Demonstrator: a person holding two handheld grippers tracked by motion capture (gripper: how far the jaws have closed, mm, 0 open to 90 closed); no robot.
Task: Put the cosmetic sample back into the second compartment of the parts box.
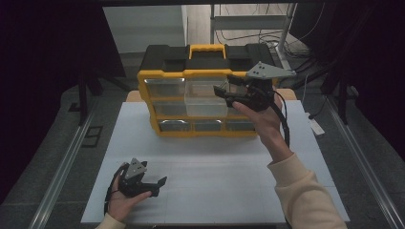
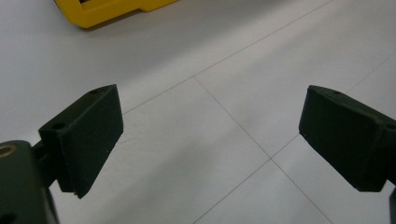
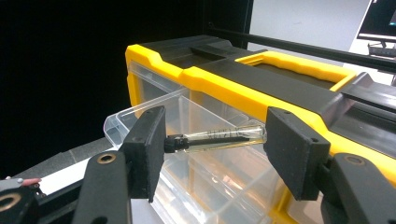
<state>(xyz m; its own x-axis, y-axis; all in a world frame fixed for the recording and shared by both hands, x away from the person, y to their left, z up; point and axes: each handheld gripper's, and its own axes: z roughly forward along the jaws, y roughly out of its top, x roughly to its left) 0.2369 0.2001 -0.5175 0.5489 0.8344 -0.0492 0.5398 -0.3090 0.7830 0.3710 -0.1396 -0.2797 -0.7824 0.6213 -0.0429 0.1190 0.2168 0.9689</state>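
Observation:
A yellow and black organiser box (image 1: 205, 71) with clear drawers stands at the back of the white table (image 1: 215, 186). Its upper middle drawer (image 1: 203, 102) is pulled out. My right gripper (image 1: 228, 87) is raised in front of that drawer, just above it. In the right gripper view, the right gripper (image 3: 215, 145) is shut on a small clear tube with a black cap (image 3: 219, 136), held end to end between the pads over the open drawer (image 3: 140, 109). My left gripper (image 1: 154, 175) rests low at the near left of the table, open and holding nothing (image 2: 210, 135).
The organiser's yellow handle (image 1: 206, 48) lies flat on its black lid. A yellow corner of the box (image 2: 107, 11) shows far ahead of the left gripper. Metal rails (image 1: 62, 167) run along both sides of the table, and cables (image 1: 267, 36) lie on the floor behind.

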